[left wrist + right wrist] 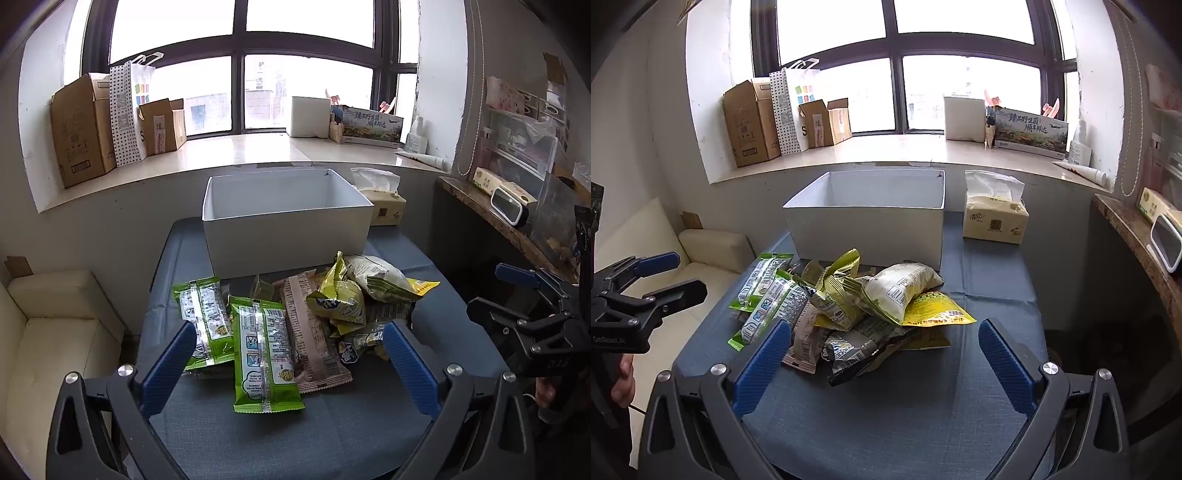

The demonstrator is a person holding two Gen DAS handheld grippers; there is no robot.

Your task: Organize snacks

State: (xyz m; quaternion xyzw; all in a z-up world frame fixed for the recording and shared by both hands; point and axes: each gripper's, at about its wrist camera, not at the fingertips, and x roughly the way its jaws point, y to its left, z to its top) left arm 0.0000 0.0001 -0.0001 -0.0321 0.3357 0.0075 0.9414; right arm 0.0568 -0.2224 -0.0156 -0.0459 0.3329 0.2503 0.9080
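Both tools hang empty, jaws spread wide: left gripper (290, 363) over a green snack packet (264, 354), right gripper (884, 363) short of the snack pile (849, 302). Beyond both, the white box (284, 236) looks empty, though its floor is hidden. Sorting seems unstarted.

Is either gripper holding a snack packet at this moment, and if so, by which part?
Nothing is held. The left gripper and right gripper are both open above the snack pile, touching no packet.
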